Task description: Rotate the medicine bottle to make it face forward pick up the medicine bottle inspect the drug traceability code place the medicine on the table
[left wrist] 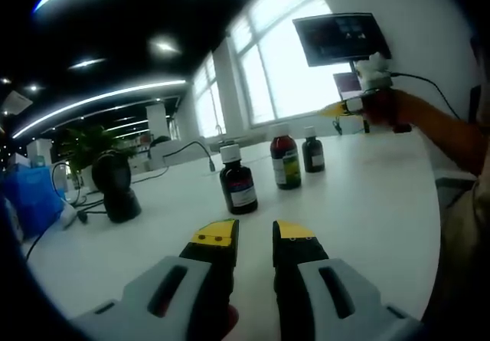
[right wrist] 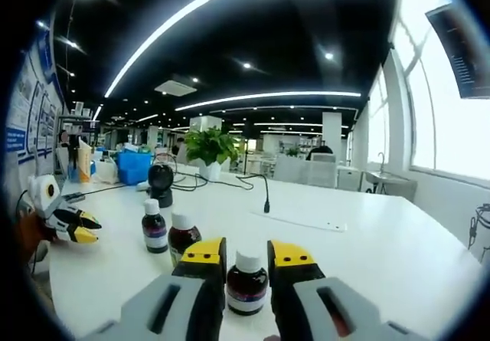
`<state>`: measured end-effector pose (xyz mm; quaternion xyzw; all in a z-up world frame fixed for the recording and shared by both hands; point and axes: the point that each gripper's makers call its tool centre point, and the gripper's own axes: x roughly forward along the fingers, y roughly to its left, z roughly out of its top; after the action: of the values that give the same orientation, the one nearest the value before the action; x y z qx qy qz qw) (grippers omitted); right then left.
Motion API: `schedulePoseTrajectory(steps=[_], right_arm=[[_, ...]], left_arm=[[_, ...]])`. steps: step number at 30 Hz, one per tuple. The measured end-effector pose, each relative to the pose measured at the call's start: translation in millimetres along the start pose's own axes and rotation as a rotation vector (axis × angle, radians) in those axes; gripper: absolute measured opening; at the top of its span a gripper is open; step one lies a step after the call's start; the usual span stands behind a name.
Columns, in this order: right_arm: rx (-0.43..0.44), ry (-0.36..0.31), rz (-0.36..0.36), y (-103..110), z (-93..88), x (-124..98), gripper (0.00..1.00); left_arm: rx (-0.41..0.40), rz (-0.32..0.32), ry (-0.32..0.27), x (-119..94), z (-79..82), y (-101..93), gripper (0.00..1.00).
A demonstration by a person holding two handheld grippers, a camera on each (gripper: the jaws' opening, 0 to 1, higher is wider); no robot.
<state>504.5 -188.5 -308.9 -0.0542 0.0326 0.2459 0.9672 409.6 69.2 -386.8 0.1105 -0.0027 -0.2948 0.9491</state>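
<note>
While the left gripper (left wrist: 255, 237) hovers low over the white bench (left wrist: 367, 203) with its jaws narrowly parted and nothing between them, three dark bottles stand ahead of it in a loose row. The near bottle (left wrist: 237, 180) is closest to the tips, the middle bottle (left wrist: 285, 159) and far bottle (left wrist: 311, 151) sit beyond and to the right. The right gripper (left wrist: 337, 109) shows further off, held up in a hand (left wrist: 383, 107). A black scanner (left wrist: 115, 184) stands well off to the left, so the bench around the tips is open.

From the right gripper view, the right gripper (right wrist: 246, 258) has its jaws on either side of one bottle (right wrist: 246, 282), apart from its sides, so no grasp is made. Two more bottles (right wrist: 155, 226) (right wrist: 184, 234) stand just to the left. The left gripper (right wrist: 73, 226) waits near the bench edge at far left.

The step in hand looks like the turn or pickup of the bottle between the jaws. The next move calls for closing squarely on its body without nudging the neighbour beside it; open room lies to the right.
</note>
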Motion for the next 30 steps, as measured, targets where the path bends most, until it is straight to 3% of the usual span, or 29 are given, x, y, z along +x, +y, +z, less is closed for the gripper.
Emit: schedulePoseTrajectory(steps=[14,30], right_arm=[[0.017,0.078,-0.001,-0.5,-15.3,27.1,0.19],[0.013,0.161,-0.021,-0.7,-34.0,37.0,0.16]], left_arm=[[0.004,-0.001,-0.002,0.0,-0.3,0.8,0.1],[0.001,-0.004,-0.007,-0.6,2.2,-1.2,0.1]])
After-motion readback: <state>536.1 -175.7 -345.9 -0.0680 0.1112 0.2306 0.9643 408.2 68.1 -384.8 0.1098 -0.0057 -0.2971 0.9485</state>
